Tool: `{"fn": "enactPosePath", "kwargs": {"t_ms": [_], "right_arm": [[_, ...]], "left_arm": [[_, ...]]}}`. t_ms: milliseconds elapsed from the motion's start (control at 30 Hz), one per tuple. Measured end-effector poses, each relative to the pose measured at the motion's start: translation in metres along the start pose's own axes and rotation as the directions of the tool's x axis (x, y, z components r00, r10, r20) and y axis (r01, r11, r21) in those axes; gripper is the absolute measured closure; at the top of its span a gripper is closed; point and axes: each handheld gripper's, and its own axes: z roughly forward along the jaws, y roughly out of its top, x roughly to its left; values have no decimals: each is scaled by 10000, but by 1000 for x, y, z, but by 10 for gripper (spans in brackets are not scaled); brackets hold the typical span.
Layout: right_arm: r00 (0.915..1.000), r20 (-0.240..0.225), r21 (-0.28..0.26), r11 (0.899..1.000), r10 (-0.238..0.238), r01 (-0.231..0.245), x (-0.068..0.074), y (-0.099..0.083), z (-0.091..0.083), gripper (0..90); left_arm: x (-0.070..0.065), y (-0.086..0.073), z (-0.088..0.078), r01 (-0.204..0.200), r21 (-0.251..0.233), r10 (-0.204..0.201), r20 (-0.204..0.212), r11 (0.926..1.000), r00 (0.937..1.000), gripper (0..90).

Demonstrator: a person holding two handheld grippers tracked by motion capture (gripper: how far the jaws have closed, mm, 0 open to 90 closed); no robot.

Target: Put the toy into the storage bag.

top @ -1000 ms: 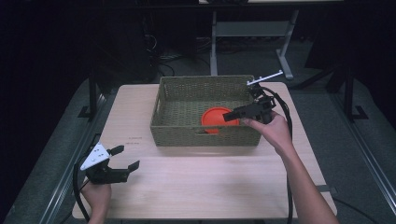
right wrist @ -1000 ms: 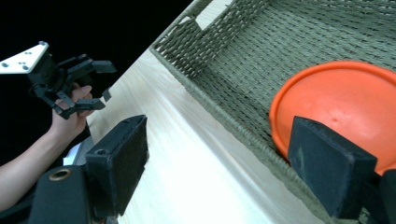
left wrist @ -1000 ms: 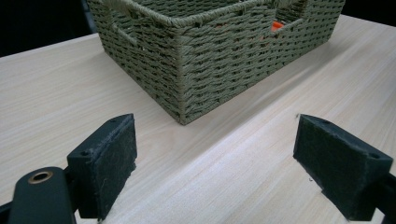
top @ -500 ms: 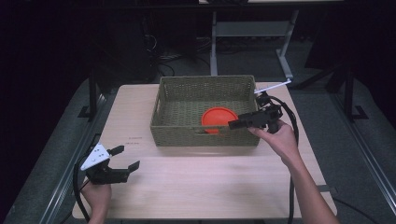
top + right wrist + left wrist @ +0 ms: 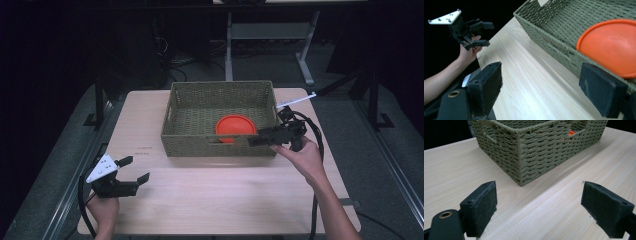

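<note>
One orange plate [image 5: 235, 127] lies flat on the floor of the woven basket [image 5: 192, 142], toward the basket's right half and near its front wall, a little right of the frame's centre in the high view. In the right gripper view the plate [image 5: 614, 47] fills the upper right, just behind the basket's rim [image 5: 554, 43]. That front wall stands between the plate and the right gripper [image 5: 255, 140], whose tips hang at the wall's outer face near the basket's right front corner; its two black jaws are spread wide with nothing between them, the plate untouched.

One basket, olive green with a handle slot in its front wall, sits on the far half of the pale wooden table [image 5: 225, 200]. One table, one plate, two grippers.

At the lower left of the high view the left gripper [image 5: 136, 170] hovers over the table's near left corner, well apart from the basket, its jaws likewise wide apart and empty. In the left gripper view the basket's corner [image 5: 520, 157] rises ahead of the jaws, bare wood [image 5: 544, 205] in between.
</note>
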Motion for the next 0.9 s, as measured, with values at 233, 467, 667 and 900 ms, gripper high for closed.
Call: {"fn": "enactPosePath", "kwargs": {"t_ms": [233,467,667,900], "right_arm": [[9998,-185,-49,10000,51,-51,-1,-14,3,178],[9996,-247,-54,9999,97,-98,-4,-28,3,179],[9995,-299,-270,9996,118,-126,-7,-41,-1,179],[9994,-266,-444,9987,241,-253,-12,-56,-4,179]], "left_arm": [[-1,0,0,-15,-5,15,-19,10000,10000,126],[-2,-1,-2,-28,16,28,-35,10000,10000,126],[-2,-1,-2,-10,57,10,-30,10000,10000,126],[-3,-1,-2,-81,77,81,-21,9999,10000,127]]}}
